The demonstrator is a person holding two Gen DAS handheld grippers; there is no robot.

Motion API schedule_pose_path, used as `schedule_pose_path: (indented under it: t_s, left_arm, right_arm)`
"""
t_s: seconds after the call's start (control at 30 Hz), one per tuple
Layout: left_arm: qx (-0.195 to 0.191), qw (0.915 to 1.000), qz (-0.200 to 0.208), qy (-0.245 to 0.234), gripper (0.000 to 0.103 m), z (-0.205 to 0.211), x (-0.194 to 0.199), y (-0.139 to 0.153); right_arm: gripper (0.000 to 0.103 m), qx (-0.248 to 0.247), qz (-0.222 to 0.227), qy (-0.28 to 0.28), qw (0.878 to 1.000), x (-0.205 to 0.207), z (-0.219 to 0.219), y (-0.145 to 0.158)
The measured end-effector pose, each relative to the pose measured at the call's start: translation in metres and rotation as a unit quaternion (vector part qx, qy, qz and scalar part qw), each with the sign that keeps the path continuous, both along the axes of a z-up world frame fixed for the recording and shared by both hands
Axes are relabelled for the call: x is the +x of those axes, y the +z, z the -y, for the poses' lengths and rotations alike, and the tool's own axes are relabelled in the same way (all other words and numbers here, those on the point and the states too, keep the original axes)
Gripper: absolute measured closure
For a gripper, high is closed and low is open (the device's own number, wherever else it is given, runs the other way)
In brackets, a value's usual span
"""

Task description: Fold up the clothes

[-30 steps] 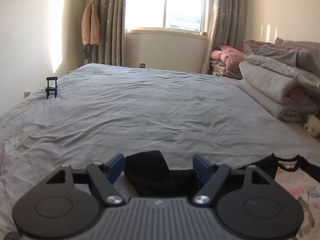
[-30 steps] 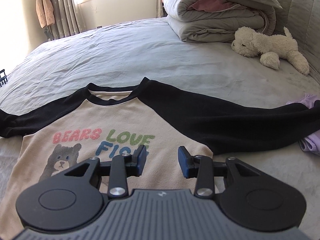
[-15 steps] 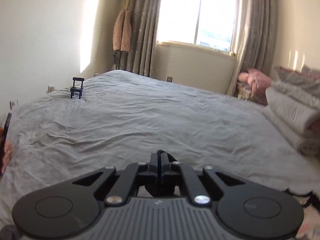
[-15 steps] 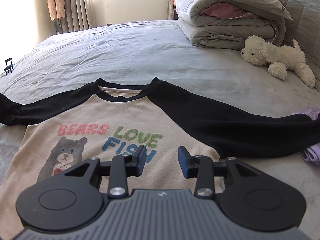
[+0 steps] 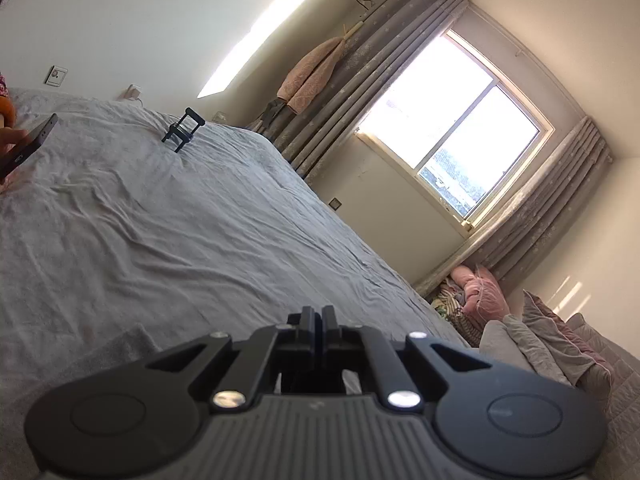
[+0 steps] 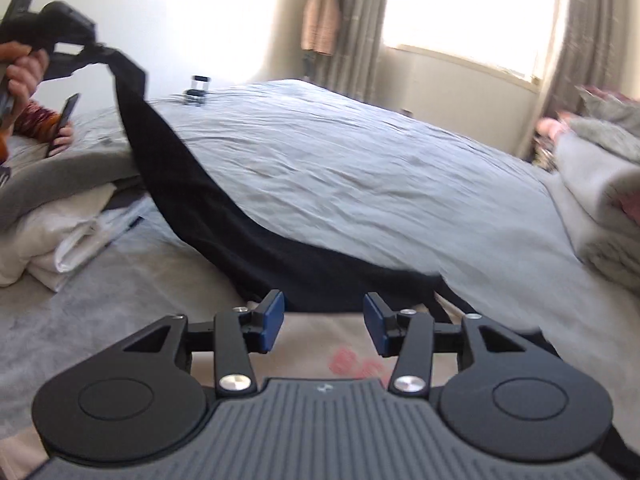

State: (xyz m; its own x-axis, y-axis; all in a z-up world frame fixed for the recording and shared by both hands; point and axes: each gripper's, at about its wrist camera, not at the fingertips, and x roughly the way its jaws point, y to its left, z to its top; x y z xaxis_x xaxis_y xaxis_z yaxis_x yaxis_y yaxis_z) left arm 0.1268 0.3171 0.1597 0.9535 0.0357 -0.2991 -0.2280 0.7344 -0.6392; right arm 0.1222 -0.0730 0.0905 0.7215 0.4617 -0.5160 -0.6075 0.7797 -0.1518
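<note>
Grey bedsheet (image 5: 192,240) fills most of my left wrist view, which is rolled steeply so the bed slopes down to the right and the window (image 5: 452,128) sits tilted between its curtains. My left gripper (image 5: 318,322) has its fingers pressed together with hardly a gap between them; from this camera I cannot see any cloth at the tips, only a sliver of pale fabric under the linkage. A small black phone stand (image 5: 183,129) is upright on the far part of the sheet, and a dark phone (image 5: 28,146) shows at the left edge in someone's fingers. In the right wrist view, which is blurred, I see that same left gripper (image 6: 68,24) lifted high at the upper left, clamped on the end of the shirt's black sleeve (image 6: 224,216); the sleeve hangs taut from it in a long diagonal down to the shirt (image 6: 320,344) lying on the bed just ahead of my other tool. My right gripper (image 6: 323,320) is spread wide and empty, its blue pads over the cream front of the shirt near the pink lettering. A pile of white and grey laundry (image 6: 60,216) lies left of the sleeve, and folded bedding (image 6: 600,200) is stacked at the right edge.
</note>
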Motion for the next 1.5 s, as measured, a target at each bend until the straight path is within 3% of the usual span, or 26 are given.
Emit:
schedule_pose_path:
  t_s: [0.23,0.43,0.47,0.5,0.53,0.63,0.73,0.83,0.87,0.9,0.97,1.1,1.23,1.37,1.5]
  left_arm:
    - [-0.013,0.9991,-0.003,-0.039,0.1,0.001,0.003,0.0]
    - [-0.006,0.9985,0.004,-0.054,0.1,-0.002,0.0,0.008]
    - [-0.002,0.9985,0.001,-0.054,0.1,-0.003,0.001,0.008]
    - [0.001,0.9985,-0.002,-0.055,0.1,-0.003,0.002,0.008]
    - [0.005,0.9985,-0.005,-0.055,0.1,-0.003,0.003,0.007]
    - [-0.002,0.9984,-0.006,-0.056,0.1,-0.007,0.004,0.005]
    - [-0.015,0.9979,0.001,-0.063,0.1,-0.008,0.0,0.01]
    - [-0.053,0.994,0.026,-0.093,0.097,-0.012,-0.006,0.015]
    - [-0.058,0.9921,0.035,-0.105,0.086,-0.012,-0.007,0.017]
    - [-0.056,0.9907,0.041,-0.117,0.067,-0.012,-0.007,0.017]
    - [-0.037,0.9885,0.045,-0.139,0.041,-0.01,-0.004,0.015]
    - [-0.01,0.9784,0.046,-0.201,0.034,0.001,0.006,0.001]
    - [0.077,0.9661,0.083,-0.232,0.029,0.017,-0.006,0.006]
    - [0.205,0.9383,0.123,-0.249,0.021,0.047,-0.024,0.013]
    - [0.335,0.9061,0.107,-0.235,0.021,0.081,-0.024,0.004]
  right_arm:
    - [0.051,0.074,-0.046,0.131,0.988,0.072,-0.126,0.021]
    - [0.049,0.089,-0.074,0.205,0.972,0.093,-0.174,0.03]
    - [0.059,0.09,-0.078,0.214,0.97,0.095,-0.179,0.031]
    - [0.082,0.09,-0.082,0.222,0.967,0.097,-0.184,0.033]
    - [0.099,0.091,-0.087,0.23,0.965,0.099,-0.19,0.034]
    - [0.1,0.055,-0.032,0.229,0.971,0.082,-0.19,0.044]
    - [0.1,0.077,0.019,0.203,0.976,0.072,-0.171,0.068]
    - [0.1,0.121,0.059,0.204,0.97,0.052,-0.144,0.1]
    - [0.1,0.134,0.072,0.209,0.966,0.046,-0.135,0.111]
    - [0.1,0.141,0.085,0.213,0.963,0.04,-0.129,0.121]
    - [0.1,0.145,0.097,0.216,0.961,0.035,-0.122,0.137]
    - [0.1,0.133,0.098,0.202,0.965,0.041,-0.122,0.147]
    - [0.1,0.141,0.078,0.174,0.972,0.055,-0.126,0.14]
    - [0.1,0.184,0.008,0.11,0.977,0.08,-0.123,0.134]
    - [0.1,0.217,-0.076,0.07,0.971,0.094,-0.126,0.132]
